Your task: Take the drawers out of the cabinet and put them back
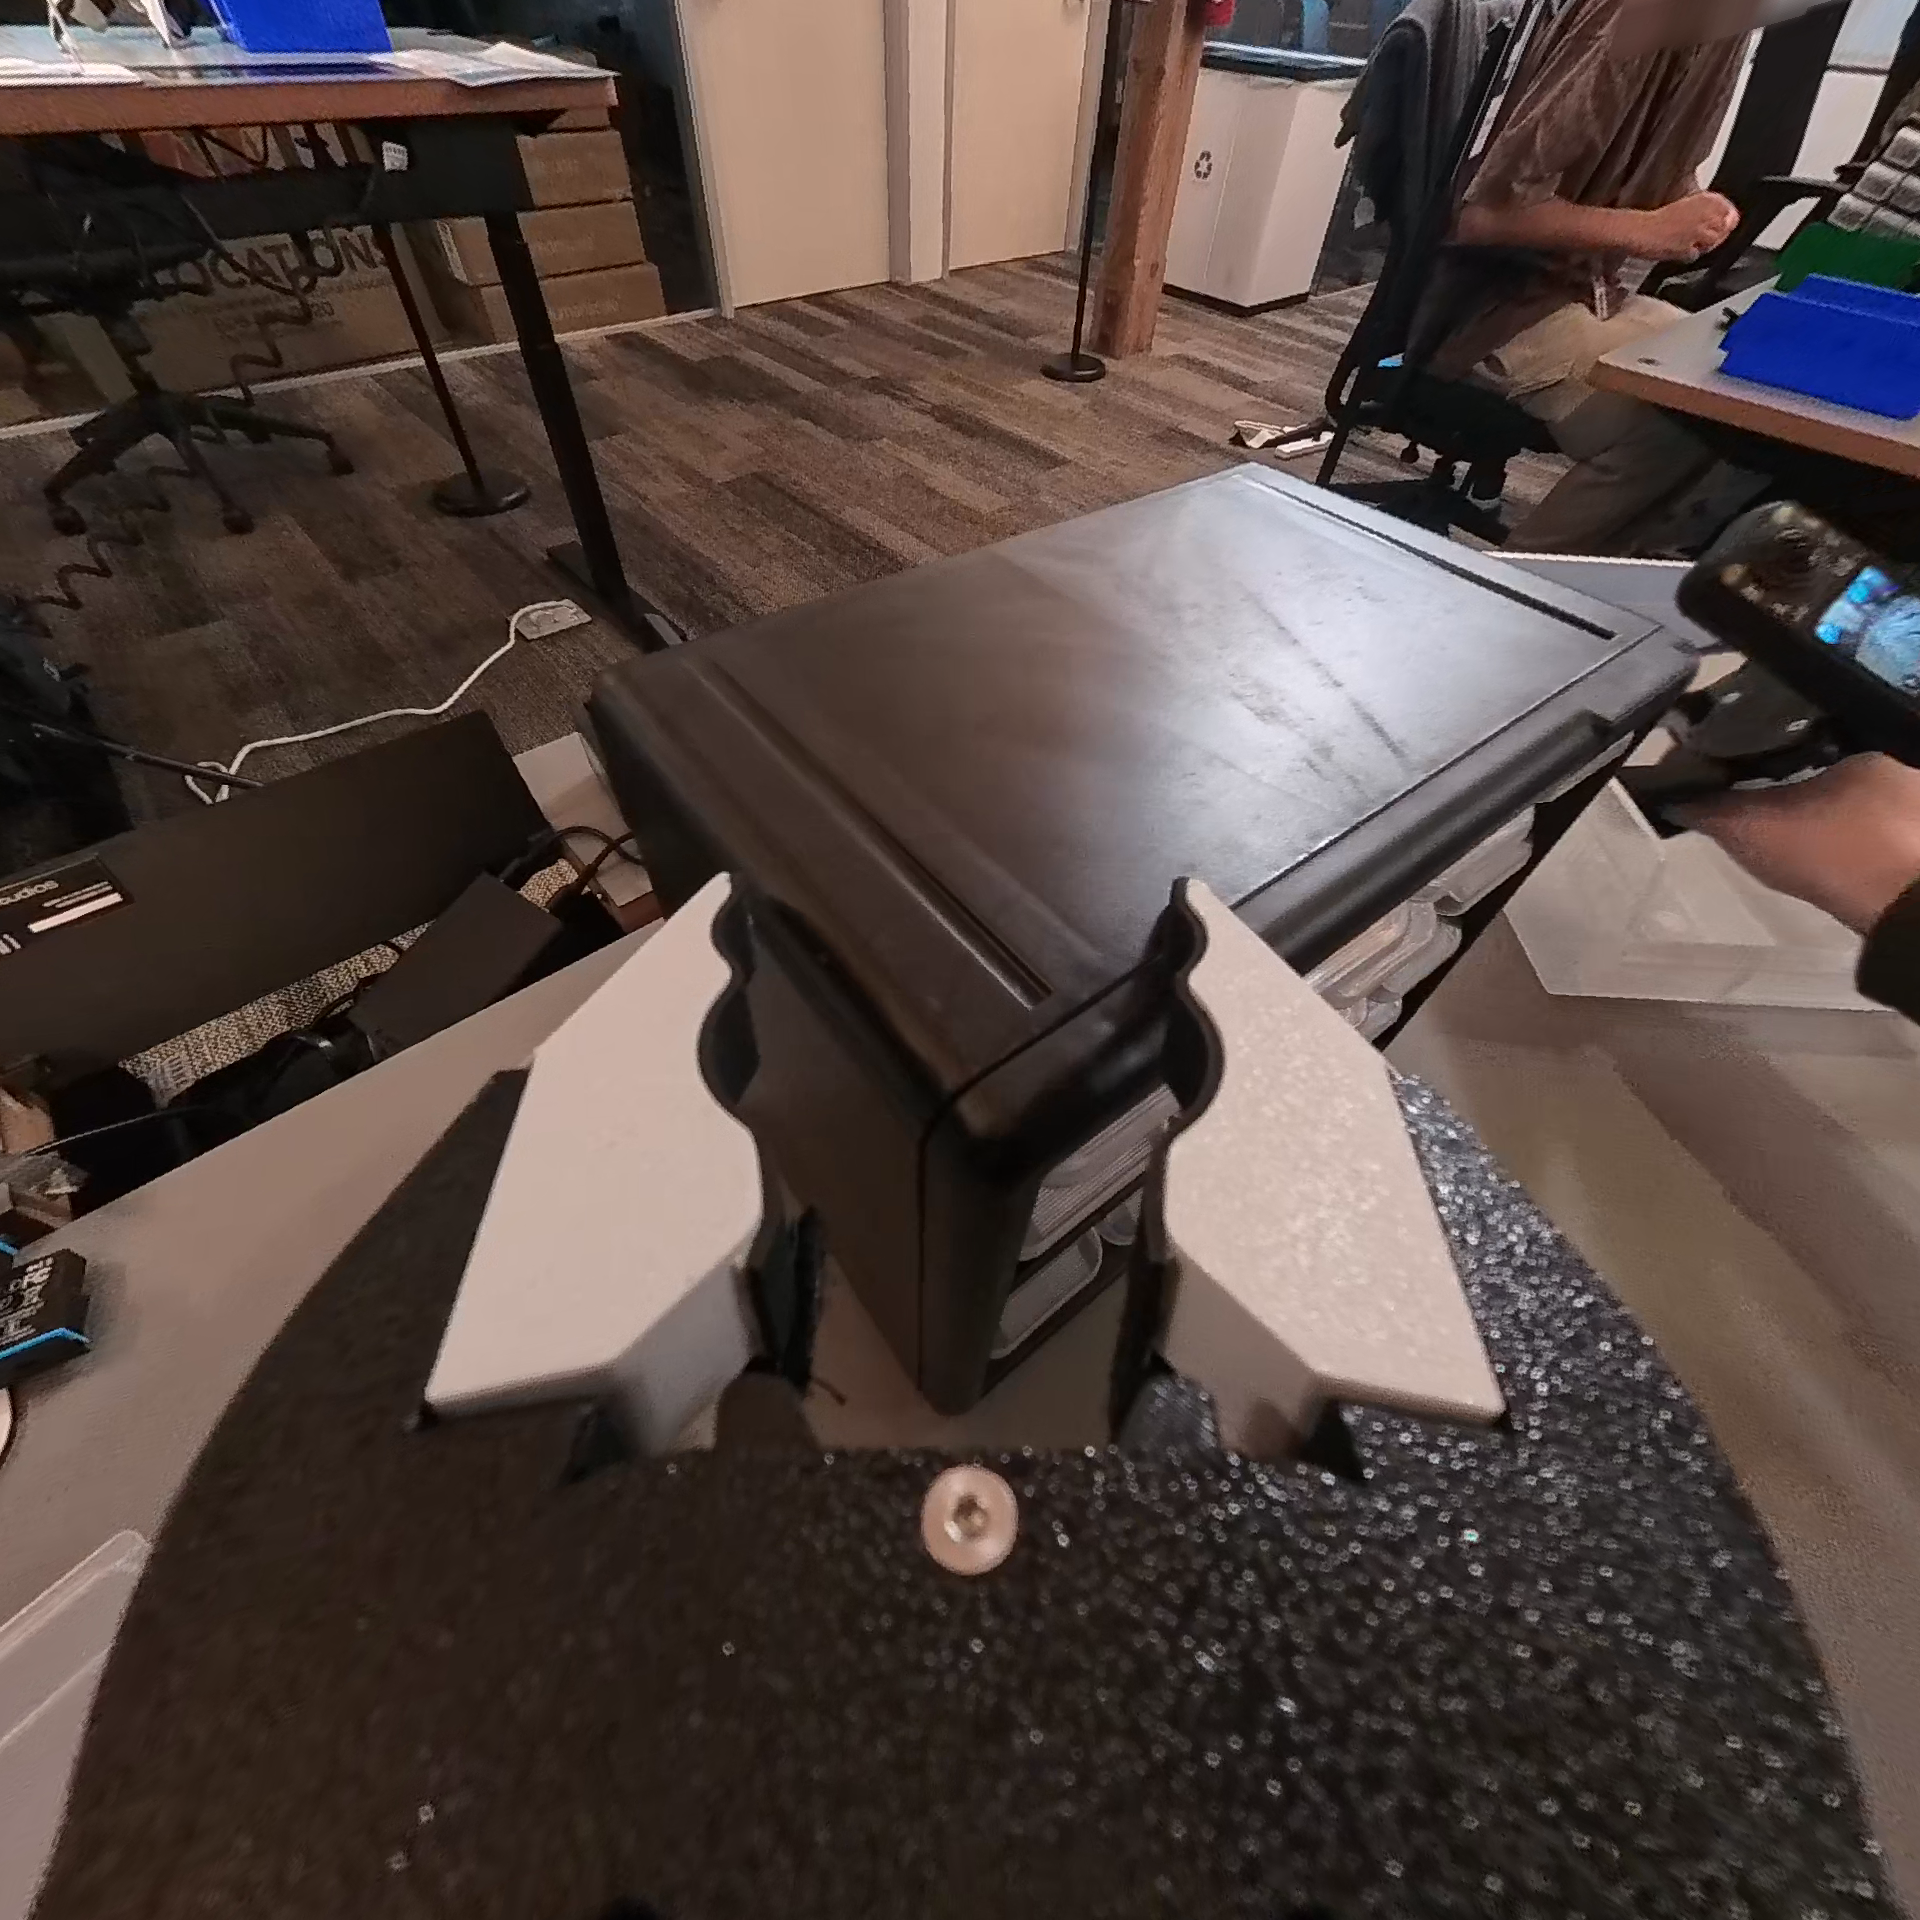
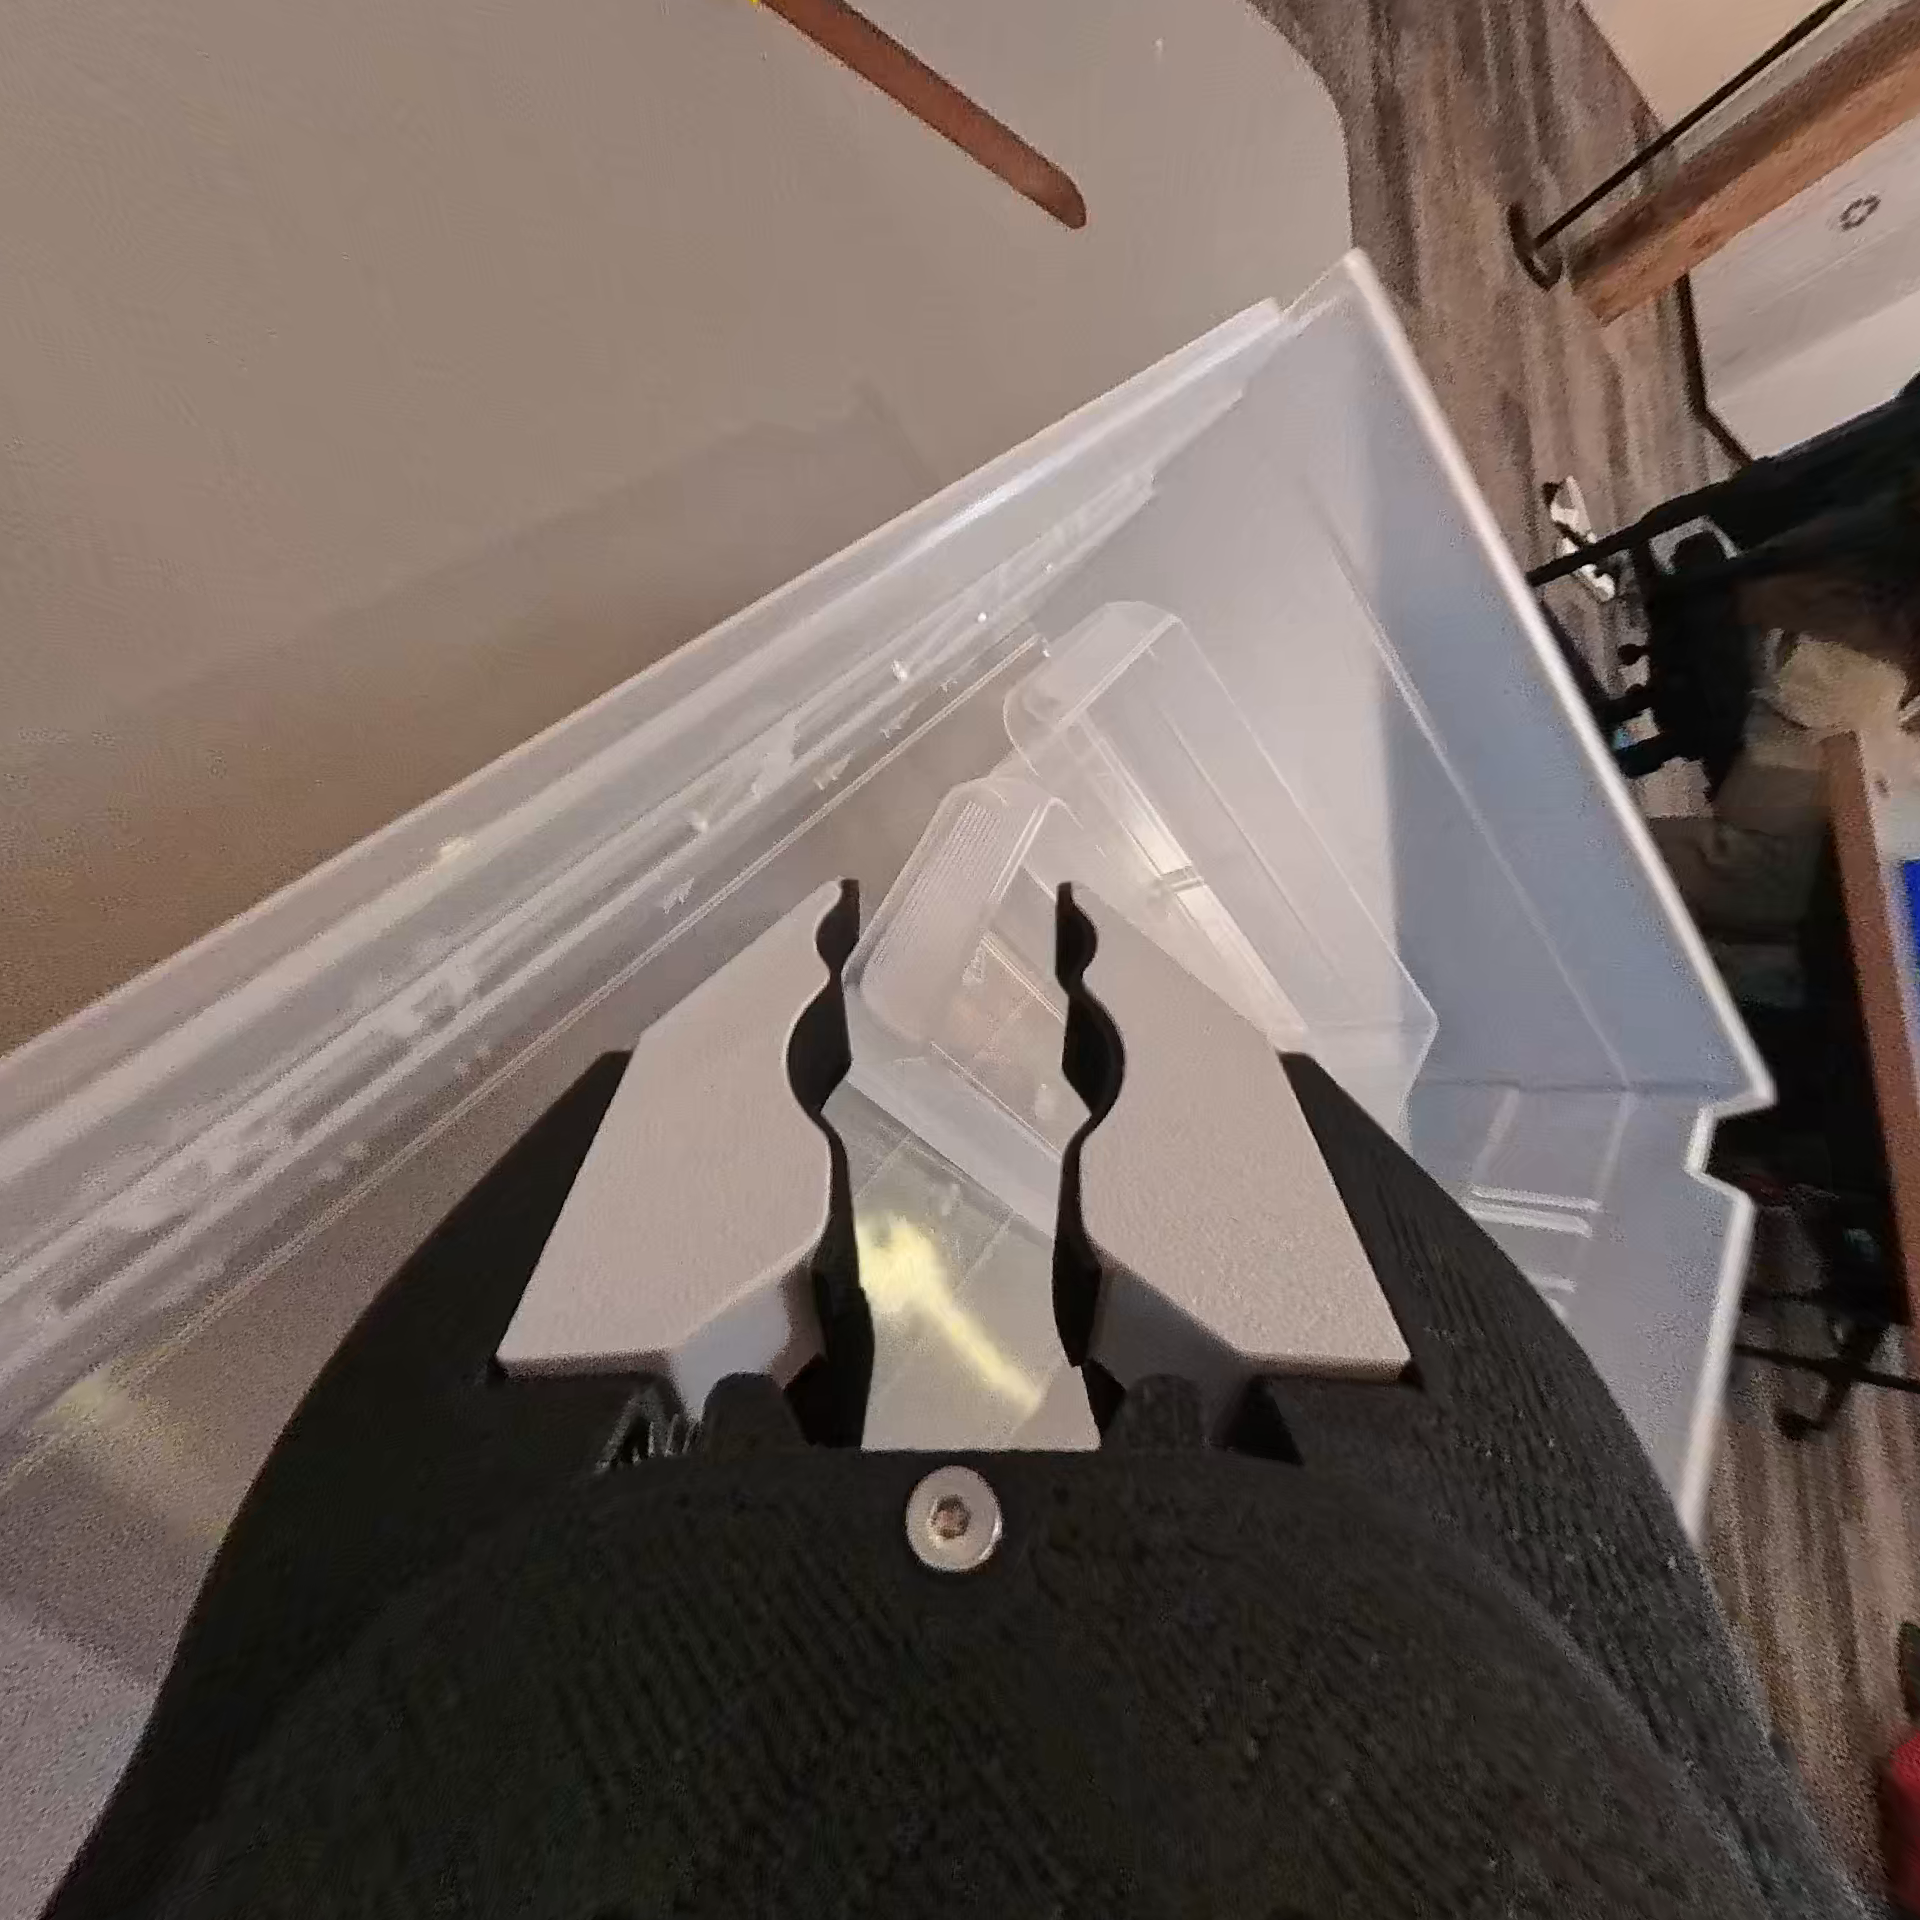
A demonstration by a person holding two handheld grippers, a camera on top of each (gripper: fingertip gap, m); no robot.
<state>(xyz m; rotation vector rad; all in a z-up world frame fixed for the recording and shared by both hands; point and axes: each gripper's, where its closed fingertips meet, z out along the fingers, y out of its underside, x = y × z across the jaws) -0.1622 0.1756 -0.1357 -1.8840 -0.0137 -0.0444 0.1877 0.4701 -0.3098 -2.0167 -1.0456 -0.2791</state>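
Your right gripper, jaws narrow around the handle of the clear drawer lying out on the table, long side running diagonally, is nearer than your left gripper, open astride the cabinet corner; a label and printed boxes go unquoted.

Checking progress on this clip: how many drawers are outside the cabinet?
1 for certain: the clear drawer on the table beside the cabinet, its handle between the fingers of the right gripper. A clear edge at lower left may be another.
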